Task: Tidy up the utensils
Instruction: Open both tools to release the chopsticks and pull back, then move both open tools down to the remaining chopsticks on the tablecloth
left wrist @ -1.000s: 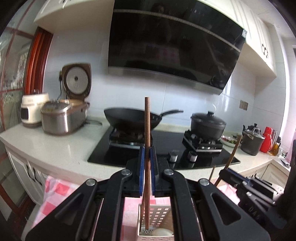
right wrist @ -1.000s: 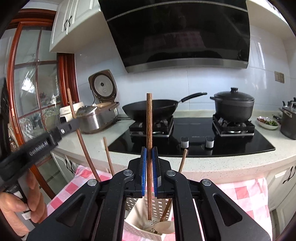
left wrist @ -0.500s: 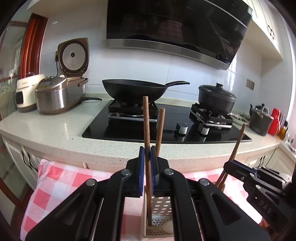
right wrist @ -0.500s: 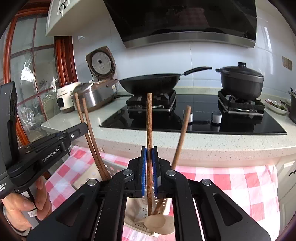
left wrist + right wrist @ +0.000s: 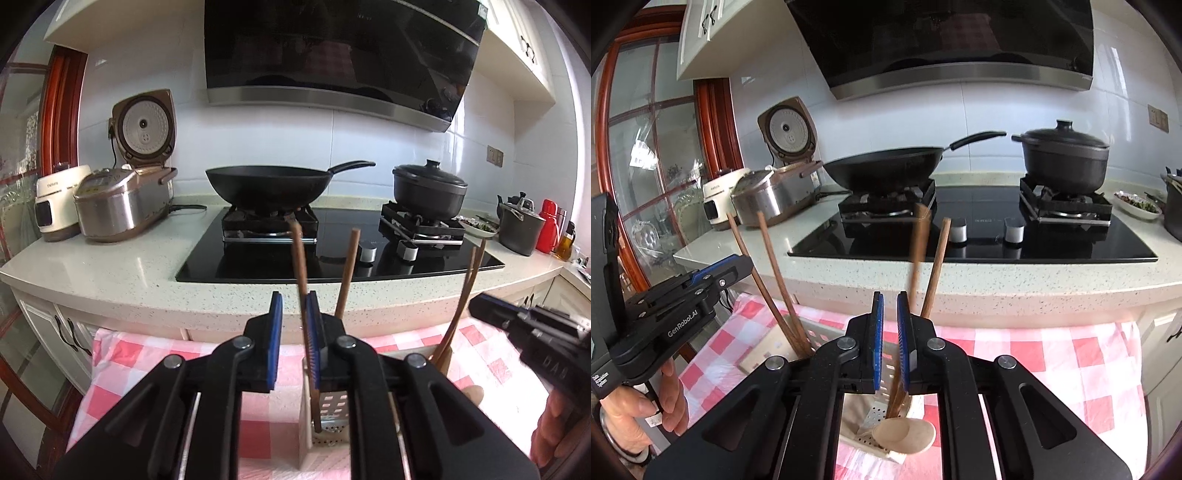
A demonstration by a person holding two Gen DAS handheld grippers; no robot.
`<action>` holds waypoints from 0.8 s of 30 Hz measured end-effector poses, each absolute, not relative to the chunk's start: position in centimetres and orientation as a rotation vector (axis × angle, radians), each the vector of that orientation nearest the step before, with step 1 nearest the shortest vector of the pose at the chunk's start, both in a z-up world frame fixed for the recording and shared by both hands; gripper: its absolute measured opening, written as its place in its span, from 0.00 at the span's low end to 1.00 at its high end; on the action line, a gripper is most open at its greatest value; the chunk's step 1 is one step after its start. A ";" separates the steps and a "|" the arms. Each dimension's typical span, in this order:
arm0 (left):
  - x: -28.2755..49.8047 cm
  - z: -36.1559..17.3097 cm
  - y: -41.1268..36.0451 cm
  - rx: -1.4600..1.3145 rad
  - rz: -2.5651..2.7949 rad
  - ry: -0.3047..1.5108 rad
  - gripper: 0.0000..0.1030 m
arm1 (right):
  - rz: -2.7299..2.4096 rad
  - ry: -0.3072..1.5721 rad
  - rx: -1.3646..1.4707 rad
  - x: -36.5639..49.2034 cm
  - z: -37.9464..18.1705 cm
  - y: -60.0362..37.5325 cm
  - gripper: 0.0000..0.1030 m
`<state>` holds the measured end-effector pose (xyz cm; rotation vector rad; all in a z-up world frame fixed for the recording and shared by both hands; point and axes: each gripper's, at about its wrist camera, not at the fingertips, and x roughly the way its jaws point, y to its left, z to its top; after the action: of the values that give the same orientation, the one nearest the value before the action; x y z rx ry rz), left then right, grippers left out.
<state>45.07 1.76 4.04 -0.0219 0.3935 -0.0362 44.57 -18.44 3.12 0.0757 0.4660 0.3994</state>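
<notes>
A white perforated utensil holder point(image 5: 332, 413) lies on the red-checked cloth, also in the right wrist view point(image 5: 875, 413). My left gripper point(image 5: 294, 314) is open; a brown wooden stick point(image 5: 301, 273) leans loose against its right pad, its lower end in the holder. A second stick point(image 5: 347, 273) stands behind it. My right gripper point(image 5: 890, 314) is open; a blurred stick point(image 5: 918, 251) tips beside its right pad, next to another stick point(image 5: 936, 266). A wooden spoon bowl point(image 5: 905, 435) rests at the holder's mouth. Two more sticks point(image 5: 768, 280) stand at the left.
A counter edge point(image 5: 258, 299) runs just behind the table. On it are a hob with a black wok point(image 5: 269, 184), a black pot point(image 5: 428, 188) and a rice cooker point(image 5: 125, 199). Kettles and bottles point(image 5: 546, 229) stand at the far right.
Both grippers have opened and let go of their sticks. The released sticks now tilt in the holder; the right one is blurred by motion. Both cameras sit lower, nearer the holder.
</notes>
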 end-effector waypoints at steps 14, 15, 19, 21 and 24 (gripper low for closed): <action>31.4 2.7 5.0 -0.075 -0.044 0.358 0.71 | 0.443 0.462 0.096 32.2 1.3 -19.4 0.27; 30.4 2.3 5.0 -0.073 -0.042 0.359 0.73 | 0.442 0.465 0.102 31.6 0.9 -19.4 0.39; 26.8 0.1 4.4 -0.030 -0.009 0.370 0.86 | 0.434 0.487 0.120 29.1 -1.2 -19.7 0.44; 25.6 -1.3 4.1 -0.018 0.002 0.390 0.89 | 0.420 0.509 0.135 28.1 -2.5 -19.9 0.45; 24.1 -3.6 3.9 -0.006 0.030 0.431 0.90 | 0.412 0.556 0.159 27.1 -4.7 -20.2 0.46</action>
<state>24.06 3.91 -3.57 -0.0056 0.4305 0.0295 27.14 -20.21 -4.71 0.1593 0.5558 0.4124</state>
